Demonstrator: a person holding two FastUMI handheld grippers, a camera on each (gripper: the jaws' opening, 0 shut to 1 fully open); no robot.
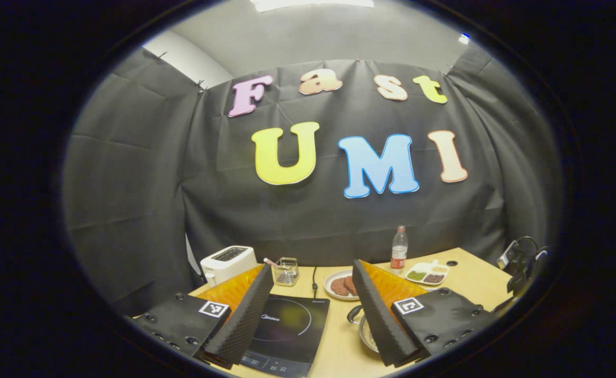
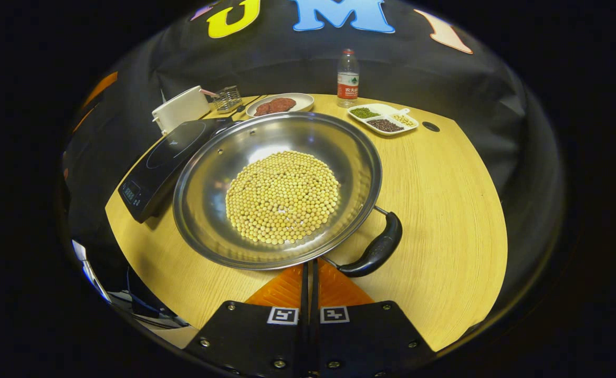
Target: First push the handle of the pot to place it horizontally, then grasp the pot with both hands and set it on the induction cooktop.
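On the table (image 2: 444,210) there is one pot (image 2: 278,190) holding too many beans (image 2: 282,196) to count, one cooktop (image 2: 163,163) along the left edge, and one toaster (image 2: 180,109) at the far left corner. Along the far edge stand one wire basket (image 2: 228,97), one plate (image 2: 280,104) carrying two brown patties (image 2: 275,105), one bottle (image 2: 347,71), and one divided dish (image 2: 384,118) with three compartments.
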